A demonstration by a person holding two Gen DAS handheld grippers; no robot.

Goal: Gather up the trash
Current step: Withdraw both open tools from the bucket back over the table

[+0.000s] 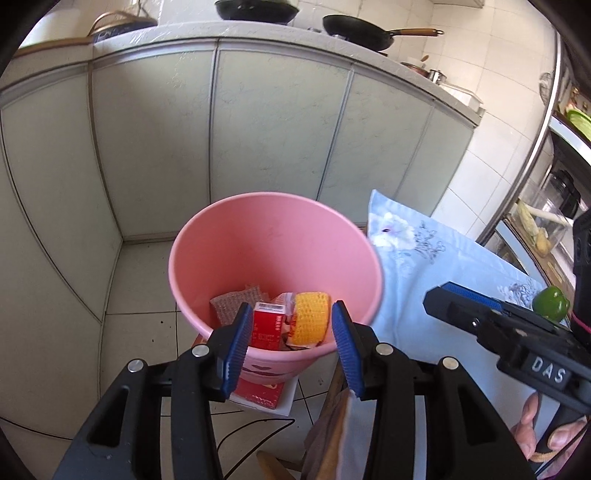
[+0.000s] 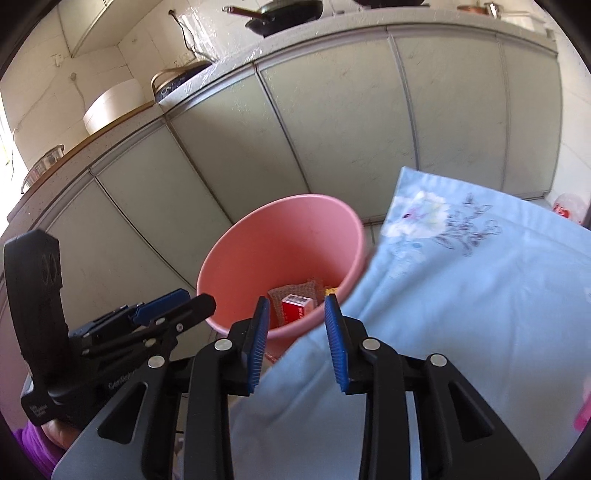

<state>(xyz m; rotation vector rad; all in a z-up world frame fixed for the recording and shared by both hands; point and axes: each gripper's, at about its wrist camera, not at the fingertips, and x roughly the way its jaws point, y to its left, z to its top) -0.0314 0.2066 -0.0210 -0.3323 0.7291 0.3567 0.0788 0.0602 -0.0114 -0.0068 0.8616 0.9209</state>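
A pink bin [image 1: 273, 243] stands on the floor beside the table; it also shows in the right wrist view [image 2: 280, 251]. Inside lie a red carton [image 1: 269, 325], a yellow foam net [image 1: 311, 318] and a brown scouring pad [image 1: 229, 302]. The carton [image 2: 297, 305] and pad [image 2: 295, 288] show in the right wrist view too. My left gripper [image 1: 290, 343] is open and empty, above the bin's near rim. My right gripper [image 2: 297, 341] is open and empty, over the table's edge next to the bin. It also appears in the left wrist view [image 1: 469, 306].
A light blue flowered cloth [image 2: 461, 295] covers the table on the right. A green pepper [image 1: 551, 302] lies on it. Pale green cabinet doors [image 1: 258, 122] stand behind the bin, with pans [image 1: 354, 31] on the counter above. A cable [image 1: 255, 432] lies on the tiled floor.
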